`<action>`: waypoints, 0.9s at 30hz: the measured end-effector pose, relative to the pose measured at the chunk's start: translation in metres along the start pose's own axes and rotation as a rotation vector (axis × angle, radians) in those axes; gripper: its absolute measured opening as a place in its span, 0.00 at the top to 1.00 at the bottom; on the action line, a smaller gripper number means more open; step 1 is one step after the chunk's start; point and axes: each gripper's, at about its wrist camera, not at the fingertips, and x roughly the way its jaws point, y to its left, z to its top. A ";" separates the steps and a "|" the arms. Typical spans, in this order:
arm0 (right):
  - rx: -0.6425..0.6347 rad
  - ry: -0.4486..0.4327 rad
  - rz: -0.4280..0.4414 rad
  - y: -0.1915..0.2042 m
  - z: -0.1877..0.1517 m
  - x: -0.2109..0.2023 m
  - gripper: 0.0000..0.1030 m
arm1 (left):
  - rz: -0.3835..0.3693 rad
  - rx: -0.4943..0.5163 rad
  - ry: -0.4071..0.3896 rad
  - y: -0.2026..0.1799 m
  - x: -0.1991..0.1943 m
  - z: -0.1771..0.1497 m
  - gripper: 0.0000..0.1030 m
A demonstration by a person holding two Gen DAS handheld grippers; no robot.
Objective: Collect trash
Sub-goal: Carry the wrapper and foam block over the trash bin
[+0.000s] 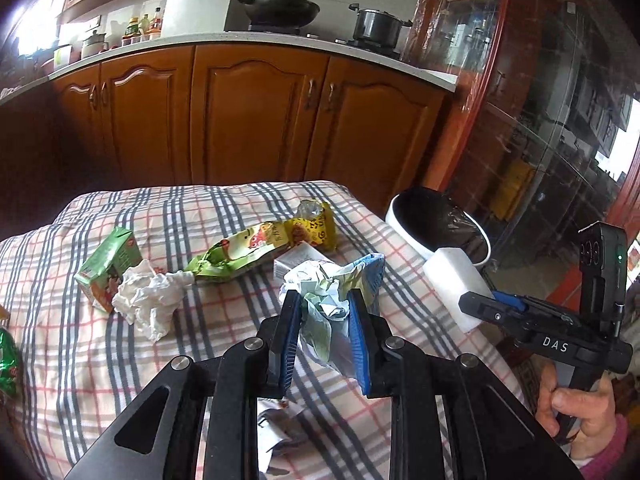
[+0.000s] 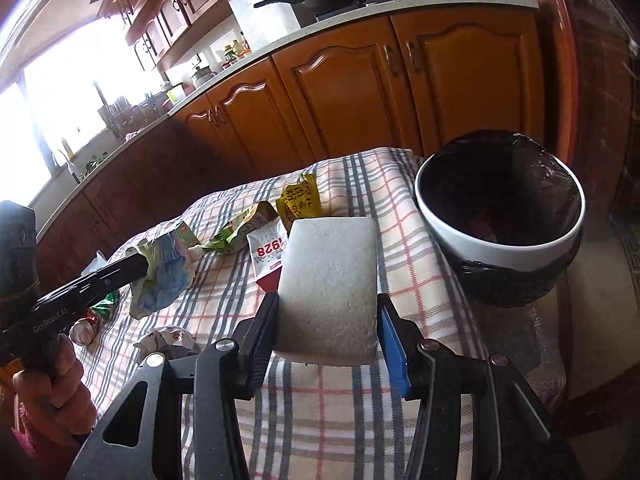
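My left gripper (image 1: 325, 300) is shut on a crumpled wad of blue-green wrapper and paper (image 1: 334, 292), held above the checked cloth; the same wad (image 2: 166, 276) shows at the left of the right wrist view. My right gripper (image 2: 328, 304) is shut on a white foam block (image 2: 330, 280), which also appears as the white block (image 1: 456, 280) at the right of the left wrist view. The white bin with a black liner (image 2: 500, 216) stands at the table's right edge, just ahead and right of the foam block, and shows as the bin (image 1: 440, 224) beyond the block.
On the checked tablecloth (image 1: 208, 216) lie a green carton (image 1: 108, 268), a crumpled white tissue (image 1: 148, 300), a green-and-yellow snack bag (image 1: 256, 248), a red-and-white packet (image 2: 266, 252) and small wrappers (image 2: 168, 338). Wooden cabinets (image 1: 256, 120) stand behind.
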 end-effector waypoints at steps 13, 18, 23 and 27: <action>0.065 -0.062 -0.077 -0.052 0.019 -0.025 0.52 | -0.053 0.072 0.035 -0.050 0.052 0.028 0.78; 0.096 -0.079 -0.116 -0.078 0.029 -0.032 0.52 | -0.076 0.094 0.049 -0.067 0.080 0.043 0.78; 0.121 -0.091 -0.145 -0.099 0.038 -0.036 0.52 | -0.091 0.113 0.058 -0.082 0.107 0.058 0.78; 0.131 -0.093 -0.159 -0.111 0.044 -0.035 0.52 | -0.101 0.118 0.068 -0.091 0.129 0.073 0.78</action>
